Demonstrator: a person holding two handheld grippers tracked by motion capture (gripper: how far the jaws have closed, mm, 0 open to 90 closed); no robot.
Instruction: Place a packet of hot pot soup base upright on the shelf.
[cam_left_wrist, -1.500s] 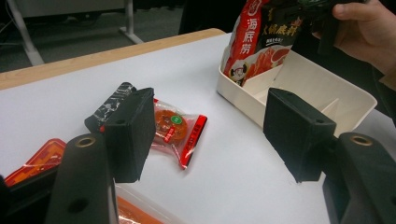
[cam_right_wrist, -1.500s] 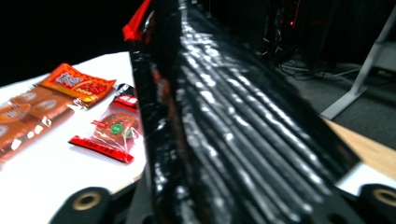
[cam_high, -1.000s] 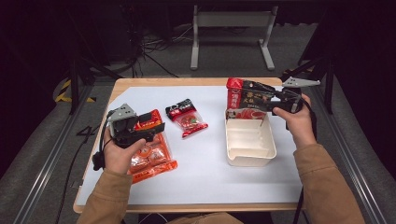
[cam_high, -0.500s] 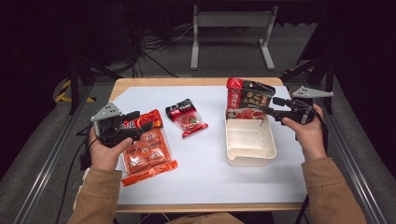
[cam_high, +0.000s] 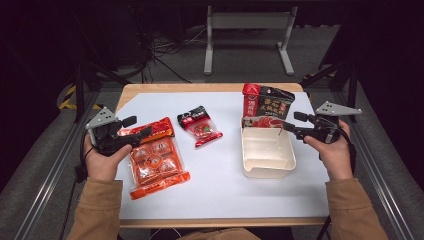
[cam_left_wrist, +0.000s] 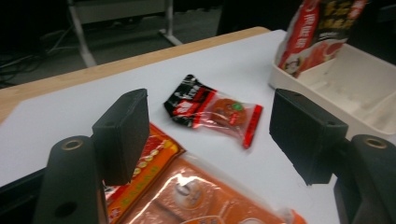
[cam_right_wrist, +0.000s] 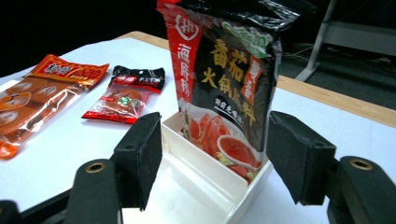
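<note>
A red and black sauce pouch stands upright at the far end of a white tray. My right gripper is just right of the tray, open and holding nothing, jaws pointing left. In the right gripper view the pouch stands ahead of the right gripper, clear of its pads. My left gripper hangs open over the top left corner of a flat orange packet. A small red and black packet lies beyond the left gripper, apart from it.
A white sheet covers the wooden table. Metal rails run along both sides of the table. A stand's legs are on the floor behind it. The person's hands and tan sleeves come in from the near edge.
The left hand has drawn its gripper left, toward the orange packet's edge. The right hand has pulled its gripper right and nearer, away from the pouch. The packets and tray have not moved.
</note>
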